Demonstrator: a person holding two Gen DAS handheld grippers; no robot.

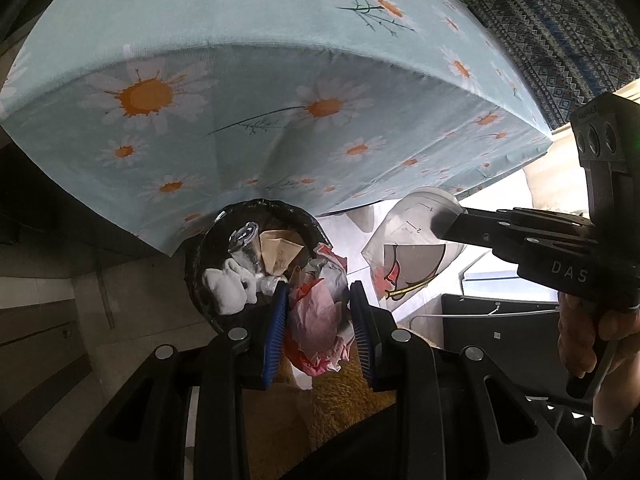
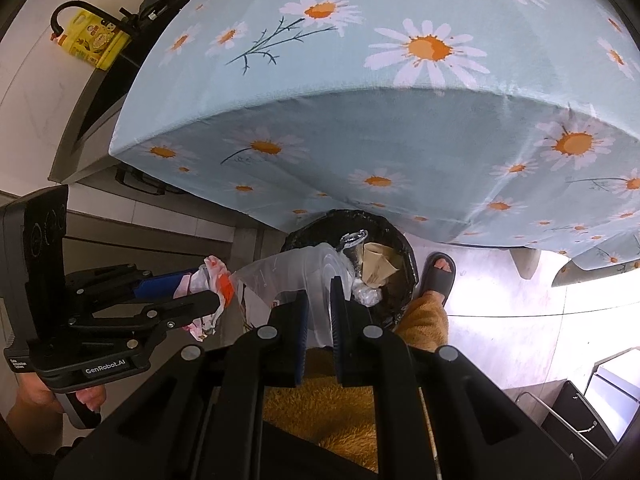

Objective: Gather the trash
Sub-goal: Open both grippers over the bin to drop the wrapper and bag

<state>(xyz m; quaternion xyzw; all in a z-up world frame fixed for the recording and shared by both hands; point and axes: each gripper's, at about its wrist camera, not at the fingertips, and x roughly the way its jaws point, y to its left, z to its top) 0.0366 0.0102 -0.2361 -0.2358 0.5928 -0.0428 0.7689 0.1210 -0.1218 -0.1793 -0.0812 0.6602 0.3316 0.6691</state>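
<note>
**Both tools loaded, bin dead ahead**

Left wrist view: the left tool (image 1: 318, 320) is clamped on a crumpled pink wrapper (image 1: 316, 316) at lower centre; the black-lined trash bin (image 1: 208, 248) sits just beyond and slightly left of the fingertips, already holding white tissue (image 1: 230, 284) and a brown paper piece (image 1: 280, 252); the right tool (image 1: 444, 226) enters from the right edge, pinching a clear plastic bag (image 1: 404, 256) right of the bin; the bin's far rim hides under the daisy cloth (image 1: 280, 80) on the counter.

Right wrist view: the right tool (image 2: 318, 300) is closed narrow on the bag (image 2: 296, 272), which veils the bin's (image 2: 408, 256) left half; the left tool (image 2: 216, 292) with its wrapper (image 2: 212, 276) hangs left of the bin; the right looks nearer the opening, I'd judge; the bin's depth is hard to make out.
</note>
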